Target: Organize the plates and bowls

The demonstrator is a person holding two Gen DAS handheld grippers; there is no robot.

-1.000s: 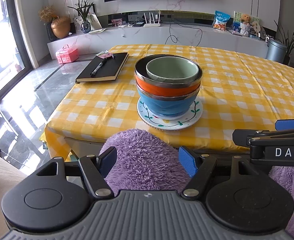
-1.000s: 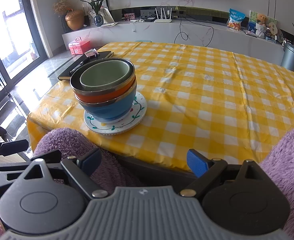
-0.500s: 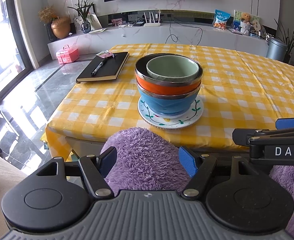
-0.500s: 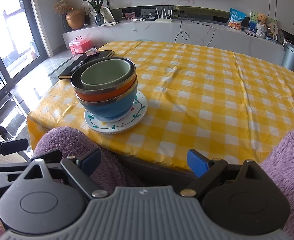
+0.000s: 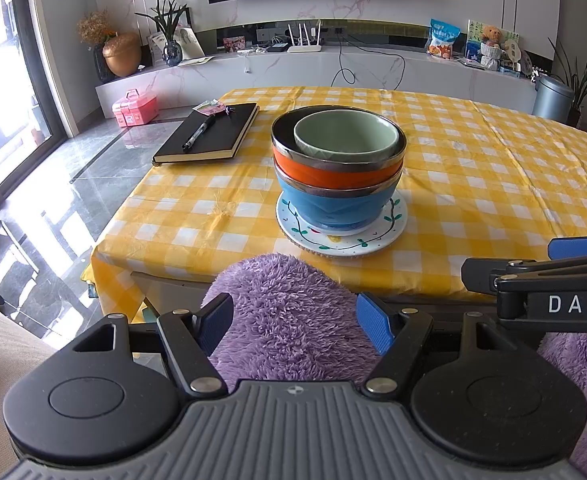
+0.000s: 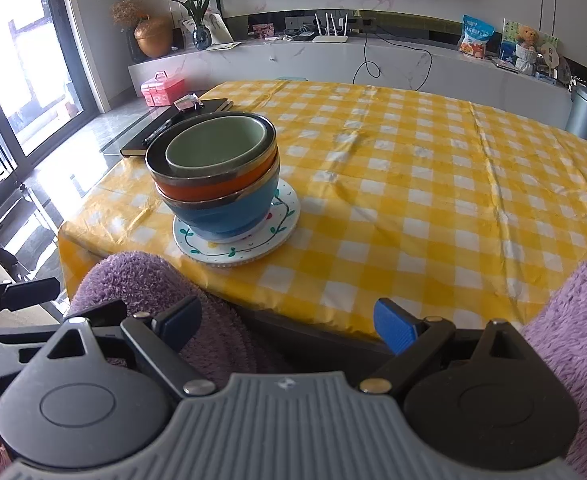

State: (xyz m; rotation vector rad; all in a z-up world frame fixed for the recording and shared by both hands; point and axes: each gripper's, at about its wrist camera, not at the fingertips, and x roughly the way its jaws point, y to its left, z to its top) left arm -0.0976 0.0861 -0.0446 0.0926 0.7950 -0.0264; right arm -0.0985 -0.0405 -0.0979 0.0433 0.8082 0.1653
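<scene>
Three bowls point(image 5: 338, 178) sitting nested on painted plate point(image 5: 341, 226), straight ahead of left gripper point(image 5: 295, 322), beyond table edge point(image 5: 253, 276); stack standing upright, no long axis. Jaws gaping wide, gripping nothing, only purple fleece point(image 5: 289, 320) lying between.

Seen from right gripper point(image 6: 289, 326): same stack point(image 6: 217, 184) lying ahead and leftward, likely farther off; jaws likewise wide, holding nothing. Showing bare cloth rightward, unlike other view.
</scene>
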